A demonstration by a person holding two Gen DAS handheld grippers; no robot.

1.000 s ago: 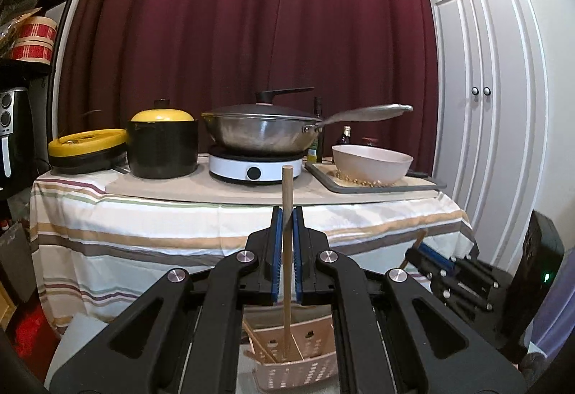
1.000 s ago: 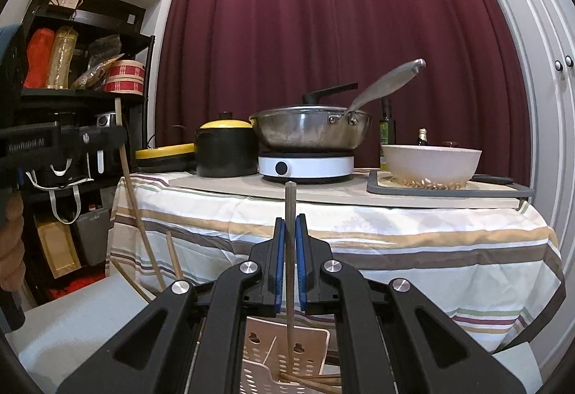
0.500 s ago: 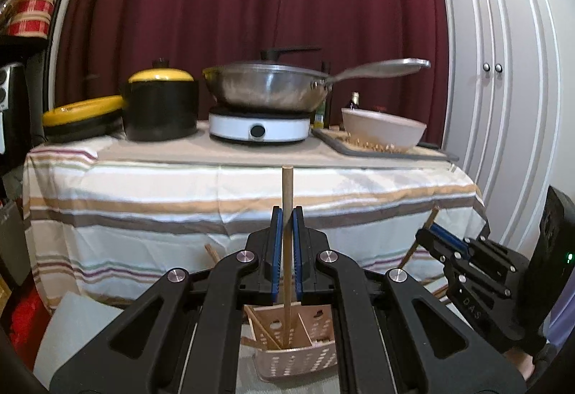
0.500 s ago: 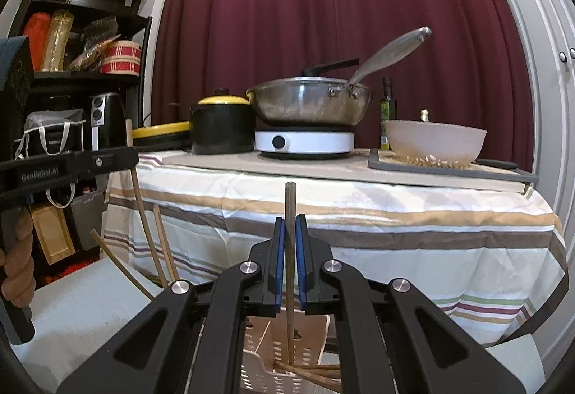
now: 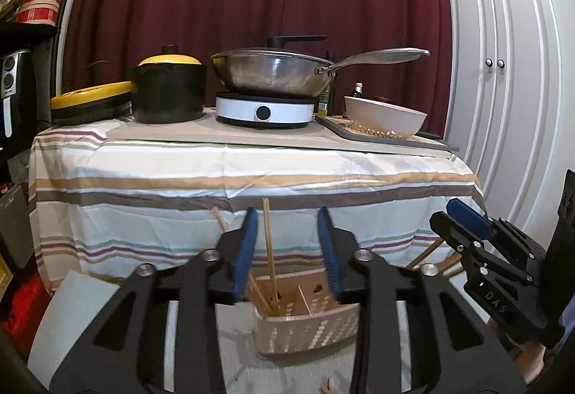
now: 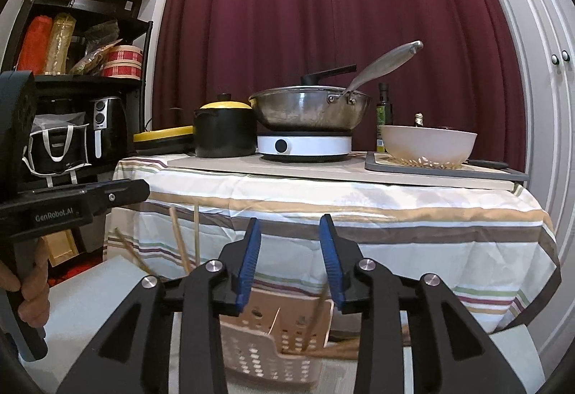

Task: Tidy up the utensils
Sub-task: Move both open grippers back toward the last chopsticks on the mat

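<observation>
My left gripper [image 5: 287, 214] hangs over a pink slotted basket [image 5: 305, 333], and its jaws are opening. A wooden chopstick [image 5: 268, 250] stands loose between the blue pads, its lower end in the basket among other chopsticks. My right gripper [image 6: 289, 223] is over the same basket [image 6: 266, 354], and its jaws are opening too. Nothing is between its pads. A chopstick [image 6: 316, 316] leans in the compartment below it. In the left wrist view the right gripper [image 5: 454, 219] shows at the right edge.
Behind the basket is a table with a striped cloth [image 5: 251, 178]. On it stand a yellow-lidded black pot [image 5: 169, 92], a wok [image 5: 273, 74] on a white cooker and a bowl [image 5: 384, 115] on a tray. A dark shelf [image 6: 82, 81] is left, white cupboard doors [image 5: 503, 77] right.
Both grippers went from shut on an upright chopstick to open. Each chopstick slid down into the basket. The left gripper sank lower.
</observation>
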